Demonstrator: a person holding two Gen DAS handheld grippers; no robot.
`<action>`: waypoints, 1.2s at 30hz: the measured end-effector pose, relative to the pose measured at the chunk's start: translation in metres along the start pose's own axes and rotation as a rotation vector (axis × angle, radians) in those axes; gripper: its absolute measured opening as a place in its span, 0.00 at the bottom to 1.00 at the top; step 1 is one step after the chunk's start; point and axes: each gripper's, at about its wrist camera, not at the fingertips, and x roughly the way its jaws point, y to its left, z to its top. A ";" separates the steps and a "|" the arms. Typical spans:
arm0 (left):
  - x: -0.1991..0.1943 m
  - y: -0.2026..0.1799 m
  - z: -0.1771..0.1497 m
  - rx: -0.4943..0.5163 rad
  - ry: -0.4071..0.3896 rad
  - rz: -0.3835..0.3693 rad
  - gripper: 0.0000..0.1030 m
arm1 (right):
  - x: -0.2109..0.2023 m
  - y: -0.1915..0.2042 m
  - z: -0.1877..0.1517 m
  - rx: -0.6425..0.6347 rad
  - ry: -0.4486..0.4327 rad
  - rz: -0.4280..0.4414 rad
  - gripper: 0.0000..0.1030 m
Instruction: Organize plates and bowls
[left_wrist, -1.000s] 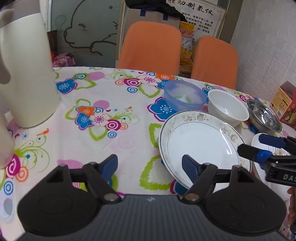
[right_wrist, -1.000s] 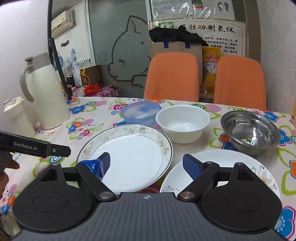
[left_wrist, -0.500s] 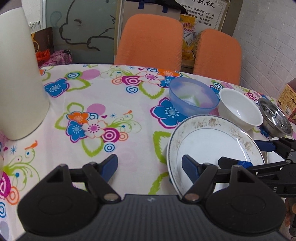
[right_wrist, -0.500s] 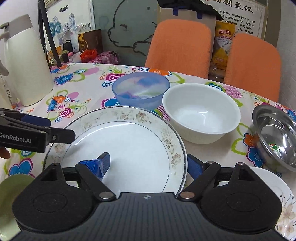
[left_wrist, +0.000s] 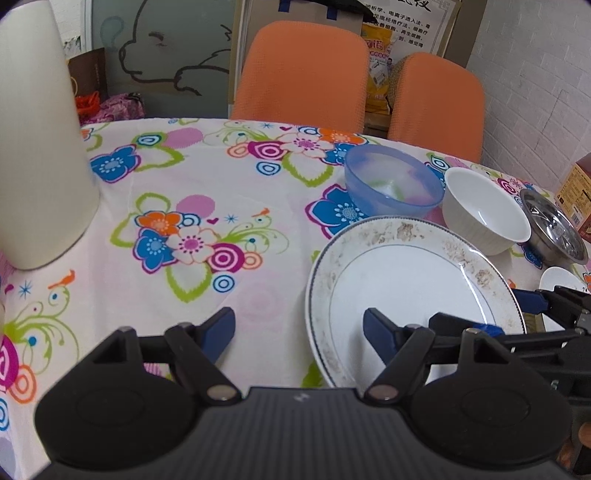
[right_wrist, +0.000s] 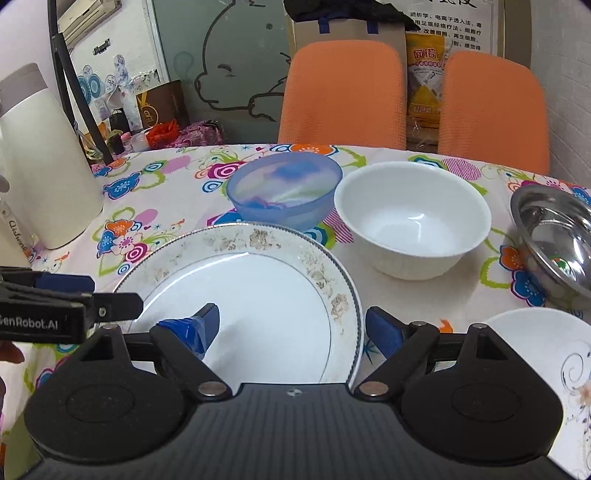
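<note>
A large white plate (left_wrist: 406, 280) (right_wrist: 258, 288) with a brown flowered rim lies flat on the flowered tablecloth. My left gripper (left_wrist: 299, 330) (right_wrist: 110, 295) is open astride its left rim, one finger over the plate and one over the cloth. My right gripper (right_wrist: 293, 328) (left_wrist: 509, 314) straddles the right rim; its jaws are closing, but the pads are not pressing on the plate. Behind the plate stand a blue see-through bowl (left_wrist: 391, 181) (right_wrist: 284, 188), a white bowl (left_wrist: 484, 218) (right_wrist: 410, 218) and a steel bowl (right_wrist: 554, 236). A smaller patterned plate (right_wrist: 535, 343) lies at the right.
A tall cream jug (left_wrist: 40, 147) (right_wrist: 44, 166) stands at the left of the table. Two orange chairs (left_wrist: 303, 70) are tucked in at the far edge. A brown carton (left_wrist: 576, 192) sits at the right edge by the brick wall.
Both grippers have come forward and down to the large plate, which now fills more of each view. The right gripper has shifted so that the plate's right rim lies between its fingers.
</note>
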 end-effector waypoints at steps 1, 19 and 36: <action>0.004 -0.004 0.000 0.011 0.006 -0.002 0.74 | 0.001 0.001 -0.003 -0.006 0.006 0.003 0.71; 0.008 -0.020 -0.005 0.087 -0.024 -0.008 0.52 | -0.005 0.017 -0.026 -0.078 -0.094 -0.026 0.76; -0.027 -0.028 0.010 0.052 -0.070 0.055 0.32 | -0.027 0.013 -0.015 -0.039 -0.179 0.040 0.61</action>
